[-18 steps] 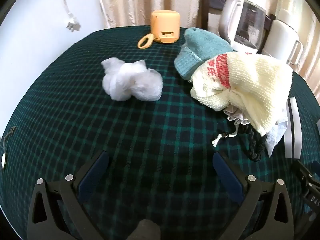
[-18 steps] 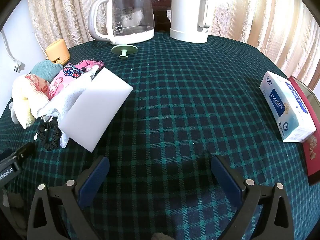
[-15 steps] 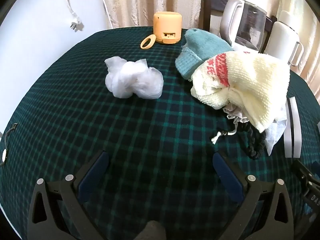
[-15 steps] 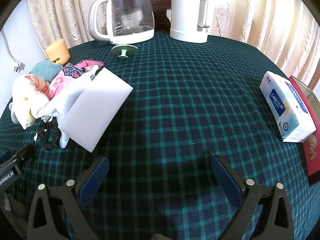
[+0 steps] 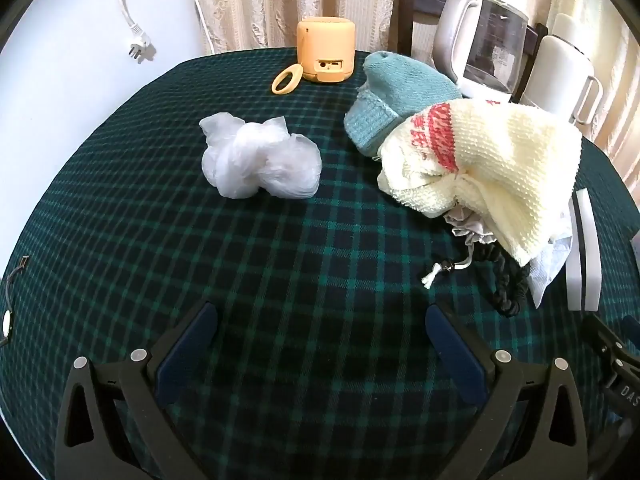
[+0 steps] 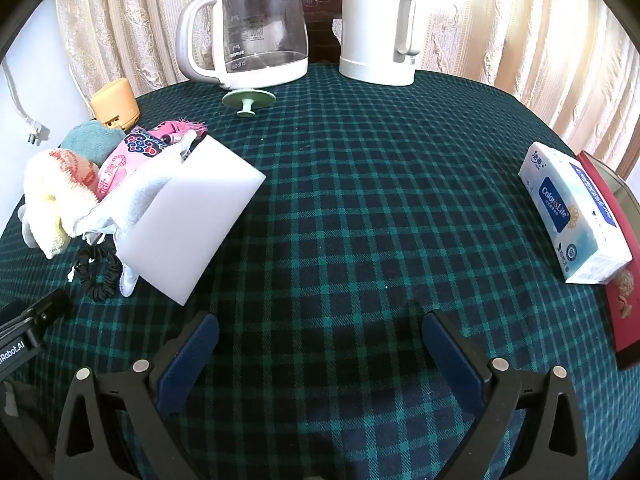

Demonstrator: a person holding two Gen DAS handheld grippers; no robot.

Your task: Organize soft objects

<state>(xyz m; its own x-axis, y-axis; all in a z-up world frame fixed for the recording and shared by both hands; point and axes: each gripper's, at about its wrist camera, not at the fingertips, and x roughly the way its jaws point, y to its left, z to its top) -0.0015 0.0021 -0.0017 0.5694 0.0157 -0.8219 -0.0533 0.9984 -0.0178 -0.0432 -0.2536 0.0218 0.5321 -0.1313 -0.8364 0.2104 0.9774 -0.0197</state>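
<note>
Plastic bag [image 5: 260, 162], crumpled, looks light and slippery, best pinched mid-bunch; left claw [image 5: 320, 344] and right claw [image 6: 320, 344] both spread, empty.

A home dining spot: plaid-clothed table [image 6: 360, 200], lace curtains [image 6: 520, 20], glass kettle [image 6: 256, 28], wooden chair [image 5: 408, 8].

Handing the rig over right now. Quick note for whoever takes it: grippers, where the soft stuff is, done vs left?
Left gripper: open, empty, over bare tablecloth.
Right gripper: open, empty.
Soft things: crumpled plastic bag lies alone; teal knit hat, cream knit piece, pink patterned cloth, white towel and white sponge block sit heaped together, black scrunchie at the heap's near edge.
Done: nothing evident beyond the heap.
Left: probably gather the plastic bag first; tissue pack lies far off.
</note>
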